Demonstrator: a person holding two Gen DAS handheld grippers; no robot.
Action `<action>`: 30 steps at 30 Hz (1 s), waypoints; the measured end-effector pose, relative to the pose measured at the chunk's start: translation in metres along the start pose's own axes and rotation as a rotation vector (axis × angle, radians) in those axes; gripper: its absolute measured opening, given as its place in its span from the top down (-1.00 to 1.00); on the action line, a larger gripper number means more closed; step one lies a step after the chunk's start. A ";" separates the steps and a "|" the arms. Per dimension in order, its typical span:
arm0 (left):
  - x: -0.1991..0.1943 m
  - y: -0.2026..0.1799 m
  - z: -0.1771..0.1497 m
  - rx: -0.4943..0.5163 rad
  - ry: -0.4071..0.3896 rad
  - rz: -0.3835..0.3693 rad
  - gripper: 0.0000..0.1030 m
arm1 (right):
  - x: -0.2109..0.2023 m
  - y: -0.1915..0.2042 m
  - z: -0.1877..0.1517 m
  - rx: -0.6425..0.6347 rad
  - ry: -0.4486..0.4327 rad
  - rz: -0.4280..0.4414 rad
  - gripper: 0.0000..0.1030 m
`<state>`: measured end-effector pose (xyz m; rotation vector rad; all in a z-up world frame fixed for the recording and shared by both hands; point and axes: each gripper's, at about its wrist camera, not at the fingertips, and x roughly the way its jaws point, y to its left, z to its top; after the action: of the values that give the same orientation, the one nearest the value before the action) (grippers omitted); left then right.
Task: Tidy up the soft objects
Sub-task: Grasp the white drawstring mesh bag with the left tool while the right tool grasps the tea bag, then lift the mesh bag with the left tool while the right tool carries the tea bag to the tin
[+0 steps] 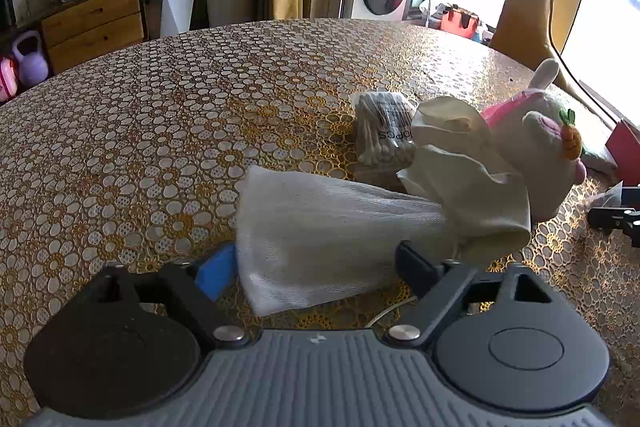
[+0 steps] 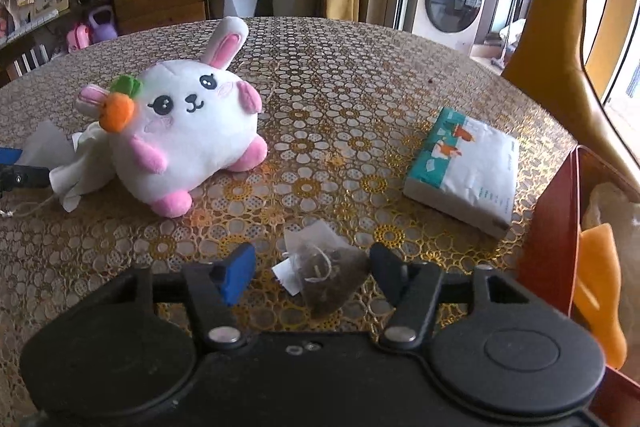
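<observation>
In the left wrist view, nearest the camera is the left gripper. Its jaws are apart, and a white mesh cloth lies between them. The blue left pad touches the cloth's edge, while the black right finger stands clear, so the cloth is not clamped. At about 2 o'clock from the cloth lies a crumpled white tissue, and just behind it the plush rabbit, seen from its side. At 1 o'clock, beside the tissue, is a pack of cotton swabs. All rest on the patterned table.

In the right wrist view, nearest is the right gripper, released, with a tea bag lying on the table between its fingers. Neither pad presses on it. The rabbit stands at 11 o'clock, well apart, and the tissue touches its left side. A tissue pack lies at 2 o'clock. A red box is at 3 o'clock.
</observation>
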<state>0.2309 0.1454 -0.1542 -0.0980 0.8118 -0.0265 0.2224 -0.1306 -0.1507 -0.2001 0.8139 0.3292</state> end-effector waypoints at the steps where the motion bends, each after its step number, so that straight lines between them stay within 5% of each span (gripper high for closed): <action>1: 0.000 0.000 0.000 -0.003 -0.002 0.003 -0.44 | 0.000 0.000 0.000 -0.003 -0.003 -0.003 -0.10; 9: -0.003 -0.002 0.002 0.004 -0.003 0.032 0.37 | 0.000 0.004 -0.001 -0.011 0.006 -0.002 0.36; 15: -0.009 0.001 0.005 -0.027 -0.008 0.065 0.74 | -0.005 0.005 -0.003 -0.014 -0.008 0.004 0.73; 30: -0.079 -0.014 0.010 -0.095 -0.115 0.031 0.84 | -0.058 0.006 -0.012 0.015 -0.106 0.066 0.90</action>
<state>0.1842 0.1370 -0.0885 -0.1751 0.6992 0.0466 0.1751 -0.1412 -0.1161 -0.1408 0.7187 0.3925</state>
